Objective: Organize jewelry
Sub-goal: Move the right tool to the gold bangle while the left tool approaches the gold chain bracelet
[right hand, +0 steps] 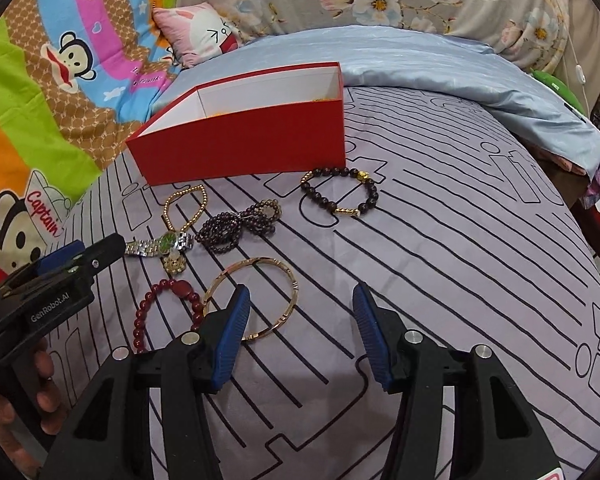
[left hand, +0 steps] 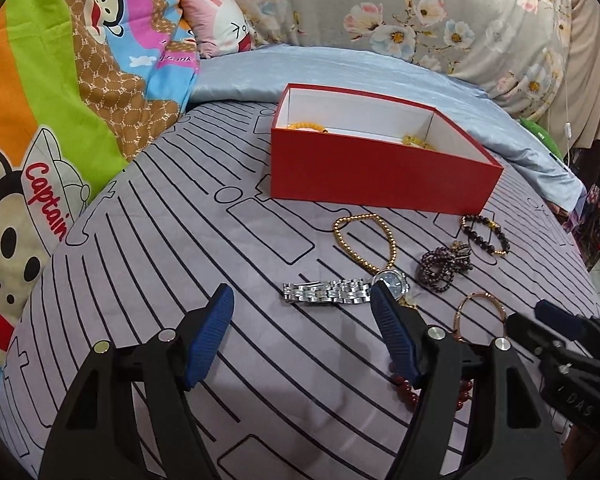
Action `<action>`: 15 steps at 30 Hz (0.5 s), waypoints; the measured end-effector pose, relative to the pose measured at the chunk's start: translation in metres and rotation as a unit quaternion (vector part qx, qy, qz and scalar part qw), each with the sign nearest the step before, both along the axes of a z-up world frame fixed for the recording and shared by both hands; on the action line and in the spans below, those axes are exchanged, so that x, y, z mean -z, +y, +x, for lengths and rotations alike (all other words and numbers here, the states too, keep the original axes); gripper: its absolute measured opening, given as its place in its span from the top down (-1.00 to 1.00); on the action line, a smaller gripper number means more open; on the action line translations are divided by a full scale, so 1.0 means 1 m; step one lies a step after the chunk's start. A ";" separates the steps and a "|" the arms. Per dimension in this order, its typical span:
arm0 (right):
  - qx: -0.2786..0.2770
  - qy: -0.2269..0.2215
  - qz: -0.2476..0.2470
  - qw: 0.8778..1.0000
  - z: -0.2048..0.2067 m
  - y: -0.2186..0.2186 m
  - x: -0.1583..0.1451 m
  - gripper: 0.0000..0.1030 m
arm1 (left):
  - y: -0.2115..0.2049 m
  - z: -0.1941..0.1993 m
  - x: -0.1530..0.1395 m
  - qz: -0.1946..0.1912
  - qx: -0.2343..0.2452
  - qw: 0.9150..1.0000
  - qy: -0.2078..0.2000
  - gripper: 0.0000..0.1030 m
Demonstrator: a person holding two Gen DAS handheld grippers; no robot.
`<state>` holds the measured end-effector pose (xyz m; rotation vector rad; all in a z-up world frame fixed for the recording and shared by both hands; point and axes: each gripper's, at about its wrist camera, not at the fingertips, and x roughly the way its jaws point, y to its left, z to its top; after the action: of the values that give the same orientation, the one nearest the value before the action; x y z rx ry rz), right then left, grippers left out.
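Nearest the left wrist camera, the left gripper (left hand: 300, 320) hangs above the striped grey bedsheet (left hand: 180, 280) with its two blue pads spread wide and nothing between them; the right gripper (right hand: 298, 328) is likewise spread wide and empty, its left pad just over the rim of one thin gold bangle (right hand: 260, 300). Close to the grippers lies one red bead bracelet (right hand: 160, 308), partly hidden behind the left gripper's right finger in the left wrist view. Just beyond it is one silver watch (left hand: 340, 290) with its metal band stretched flat toward the left and its dial at the right end, and a small gold piece (right hand: 174, 265) sits against the dial, too small to identify. Next come one gold bead chain (left hand: 364, 240) looped in an open oval that reaches the watch, one tangled bundle of dark purple beads (right hand: 236, 228), and one dark bead bracelet with gold accents (right hand: 340, 192) lying nearest the box. That makes six clear pieces loose on the sheet. Farther back stands one open red box (left hand: 380, 176) with a white interior, holding two yellow bead pieces, one near the left wall (left hand: 306, 126) and one near the right (left hand: 418, 142). Behind it are a light blue quilt (left hand: 340, 72), a cartoon monkey blanket (left hand: 60, 80) and one pink pillow (left hand: 220, 24).
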<state>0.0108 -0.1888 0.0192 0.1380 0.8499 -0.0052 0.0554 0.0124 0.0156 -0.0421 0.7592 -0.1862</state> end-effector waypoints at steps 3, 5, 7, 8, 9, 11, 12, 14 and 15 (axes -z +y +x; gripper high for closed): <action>-0.002 0.004 0.007 1.000 0.001 0.002 0.003 0.02 | 0.003 0.001 0.002 -0.016 0.000 1.000 0.006 -0.30; -0.005 0.004 0.010 1.000 0.000 0.005 0.004 0.02 | 0.006 0.002 0.003 -0.025 -0.003 1.000 0.011 -0.30; -0.007 0.004 0.007 1.000 -0.001 0.009 0.004 0.02 | 0.009 0.003 0.004 -0.030 -0.006 0.999 0.014 -0.30; -0.009 0.003 0.006 1.000 -0.001 0.011 0.004 0.02 | 0.009 0.003 0.005 -0.032 -0.006 0.999 0.016 -0.30; -0.011 0.003 0.004 1.000 -0.001 0.013 0.004 -0.01 | 0.008 0.003 0.005 -0.032 -0.006 0.999 0.017 -0.30; -0.013 0.010 -0.001 1.000 0.002 0.017 0.006 -0.01 | 0.006 0.002 0.005 -0.029 -0.003 0.999 0.017 -0.30; -0.014 0.014 -0.003 1.000 0.004 0.019 0.007 -0.01 | 0.005 0.002 0.005 -0.026 -0.002 1.000 0.017 -0.30; -0.016 0.018 -0.006 1.000 0.007 0.021 0.008 -0.01 | 0.003 0.001 0.004 -0.023 0.001 1.000 0.015 -0.31; -0.017 0.019 -0.006 1.000 0.007 0.022 0.008 -0.03 | 0.003 0.001 0.004 -0.022 0.001 1.000 0.015 -0.31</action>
<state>0.0181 -0.1665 0.0111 0.1128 0.8903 0.0189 0.0565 0.0150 0.0113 -0.0859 0.7843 -0.2040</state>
